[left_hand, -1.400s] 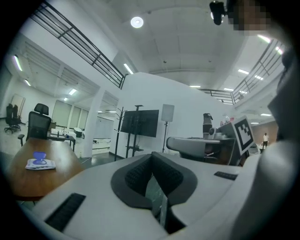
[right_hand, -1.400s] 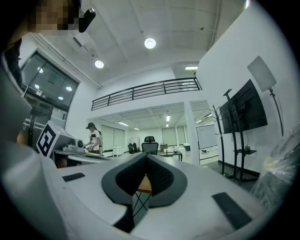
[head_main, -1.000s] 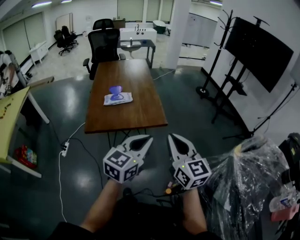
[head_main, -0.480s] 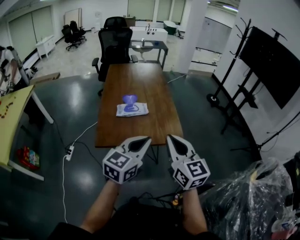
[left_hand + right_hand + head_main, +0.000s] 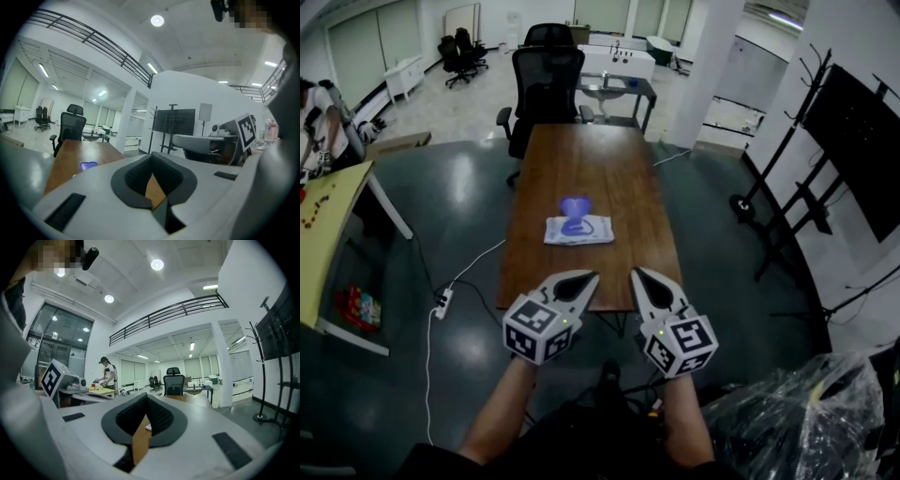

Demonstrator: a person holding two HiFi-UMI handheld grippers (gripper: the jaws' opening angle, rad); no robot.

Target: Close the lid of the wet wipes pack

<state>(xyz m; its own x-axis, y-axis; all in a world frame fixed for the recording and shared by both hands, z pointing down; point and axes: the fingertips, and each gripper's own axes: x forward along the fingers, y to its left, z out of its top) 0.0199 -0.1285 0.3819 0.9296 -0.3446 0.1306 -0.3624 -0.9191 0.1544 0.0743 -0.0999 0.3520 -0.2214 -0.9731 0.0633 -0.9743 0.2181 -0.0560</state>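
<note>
White wet wipes pack (image 5: 579,231) flat mid-frame on brown table (image 5: 609,169); purple lid (image 5: 575,206) standing open; left gripper (image 5: 584,278), right gripper (image 5: 640,276) lower centre, jaws pressed together, empty.

I've got a wooden table (image 5: 598,173) mid-frame w/ a black office chair (image 5: 546,80) at its far end, top centre. Yellow table (image 5: 326,230) at left edge, TV on stand (image 5: 861,141) upper right, clear plastic bag (image 5: 792,422) btm right.

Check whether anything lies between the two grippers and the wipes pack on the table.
Nothing visible does. The pack, lid up, lies alone on the table; only bare tabletop runs from it towards the left gripper and right gripper, both shut at the table's near end.
</note>
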